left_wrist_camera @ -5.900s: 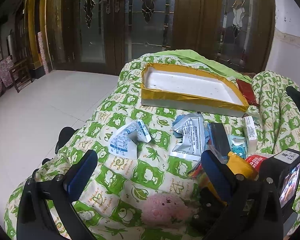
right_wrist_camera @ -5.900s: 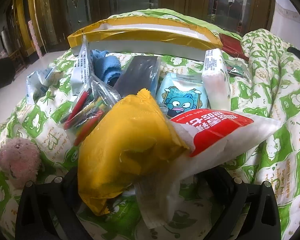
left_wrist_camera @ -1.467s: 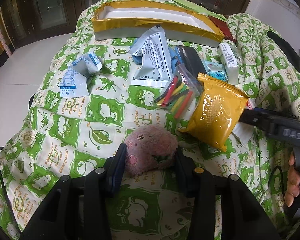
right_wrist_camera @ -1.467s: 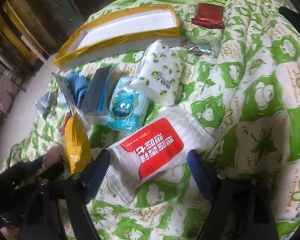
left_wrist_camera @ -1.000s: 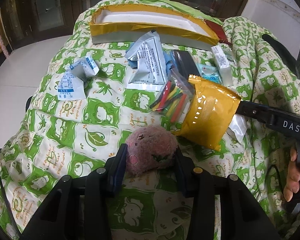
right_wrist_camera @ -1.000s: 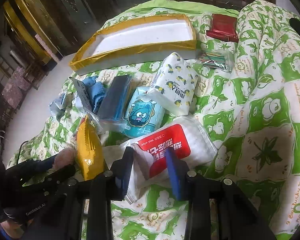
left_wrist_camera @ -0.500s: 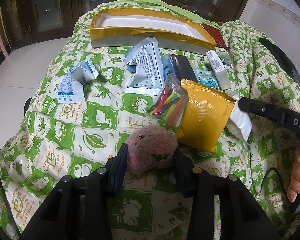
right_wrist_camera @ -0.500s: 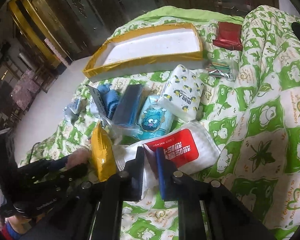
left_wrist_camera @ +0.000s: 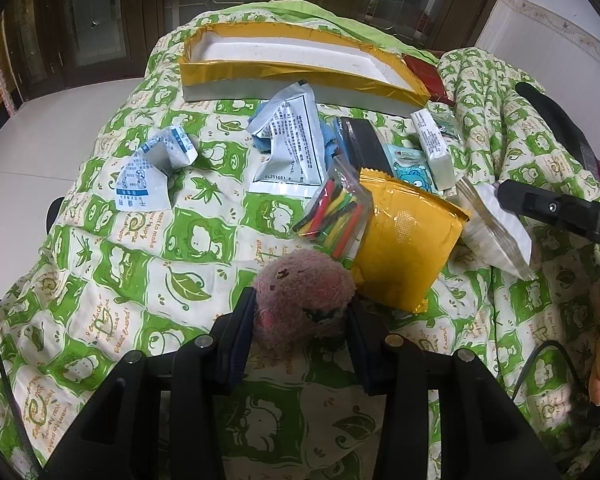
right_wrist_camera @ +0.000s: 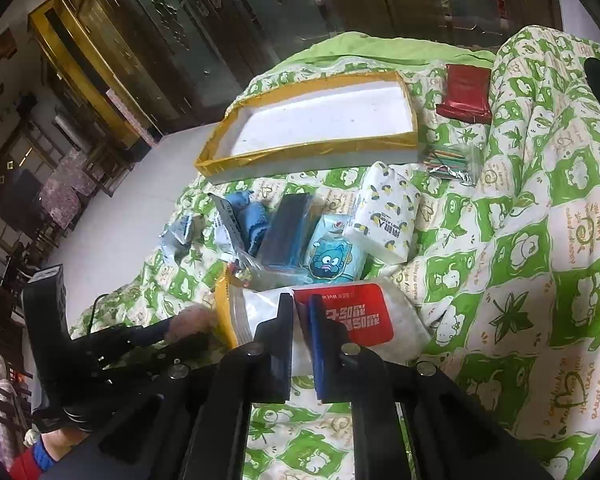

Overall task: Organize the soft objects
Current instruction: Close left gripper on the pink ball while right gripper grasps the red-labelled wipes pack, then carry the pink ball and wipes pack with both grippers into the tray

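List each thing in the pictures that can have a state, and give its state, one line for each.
left tongs: shut on the pink plush toy
right tongs: shut on the wet wipes pack
tray: nothing in it
yellow pouch: sealed, lying flat on the quilt
silver sachet: torn open, crumpled
bag of coloured sticks: lying partly under the yellow pouch

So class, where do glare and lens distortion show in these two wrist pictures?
Left wrist view: glare streaks the yellow foil packet, and the gold-rimmed tray bows with the fisheye. Right wrist view: black vignette corners, and the doors lean.
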A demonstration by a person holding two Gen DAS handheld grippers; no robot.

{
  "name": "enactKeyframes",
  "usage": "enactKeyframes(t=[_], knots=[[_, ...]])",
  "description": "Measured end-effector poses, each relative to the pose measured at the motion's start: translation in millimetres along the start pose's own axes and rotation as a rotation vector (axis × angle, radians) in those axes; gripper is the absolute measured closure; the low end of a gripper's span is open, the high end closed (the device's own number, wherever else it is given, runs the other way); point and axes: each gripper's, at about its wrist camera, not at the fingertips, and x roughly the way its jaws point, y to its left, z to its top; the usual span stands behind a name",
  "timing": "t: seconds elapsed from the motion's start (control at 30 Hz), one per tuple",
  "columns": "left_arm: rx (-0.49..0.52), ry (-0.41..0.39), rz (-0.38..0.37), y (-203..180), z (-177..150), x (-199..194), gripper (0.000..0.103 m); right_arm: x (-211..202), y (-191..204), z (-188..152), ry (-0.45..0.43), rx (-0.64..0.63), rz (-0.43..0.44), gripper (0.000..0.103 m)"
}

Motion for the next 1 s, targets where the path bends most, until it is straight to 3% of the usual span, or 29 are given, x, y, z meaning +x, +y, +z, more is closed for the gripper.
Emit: enactKeyframes(t=[0.43,0.77,1.0], knots=[[-0.004,-0.009,-0.006,0,0,-2,0.063,-25,-5,17,-0.06,0.04,0.056,0.096],[-0.042,-0.09,-0.07,5,5,-16,0.069,-35,-1,22,-0.082,0.033,0.074,0.096],[-0.067,-0.093,-0.11,8,10,-19,0.069,-39,3,37,-0.108,0.004,0.056,0.096]])
